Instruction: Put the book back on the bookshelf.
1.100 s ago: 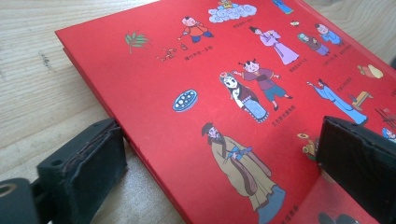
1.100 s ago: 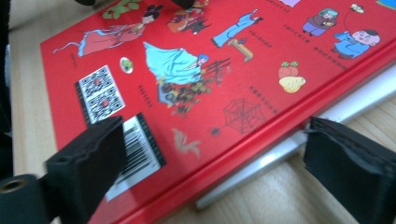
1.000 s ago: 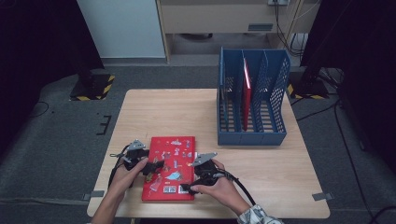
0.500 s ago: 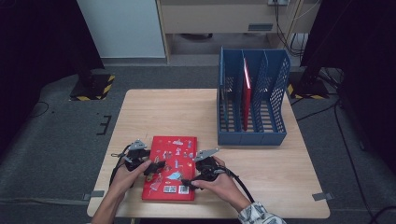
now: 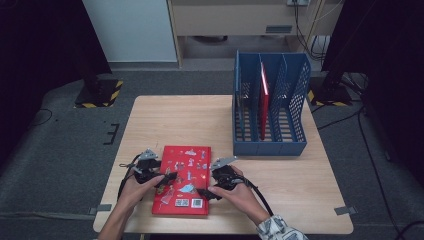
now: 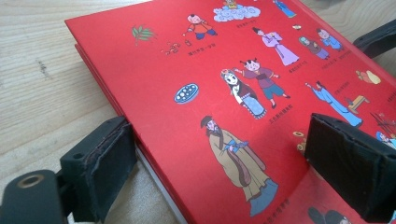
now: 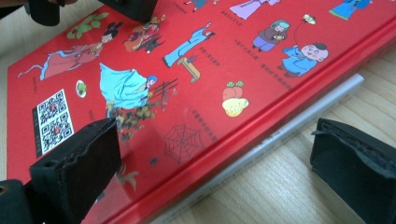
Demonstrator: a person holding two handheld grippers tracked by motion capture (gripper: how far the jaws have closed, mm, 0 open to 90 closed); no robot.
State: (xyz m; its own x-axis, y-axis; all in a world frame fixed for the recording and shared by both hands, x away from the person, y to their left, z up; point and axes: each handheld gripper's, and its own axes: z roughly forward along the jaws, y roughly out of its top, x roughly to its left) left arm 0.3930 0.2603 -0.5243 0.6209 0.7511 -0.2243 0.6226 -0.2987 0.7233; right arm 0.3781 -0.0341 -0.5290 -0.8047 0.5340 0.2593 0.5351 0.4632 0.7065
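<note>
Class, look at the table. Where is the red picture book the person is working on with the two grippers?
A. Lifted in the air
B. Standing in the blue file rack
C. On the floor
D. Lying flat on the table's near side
D: the red picture book lies flat on the table, between the left gripper and the right gripper, apart from the blue file rack.

Ahead of right gripper: bare worktop, free passage.
Farther right: blue file rack blocks.
</note>
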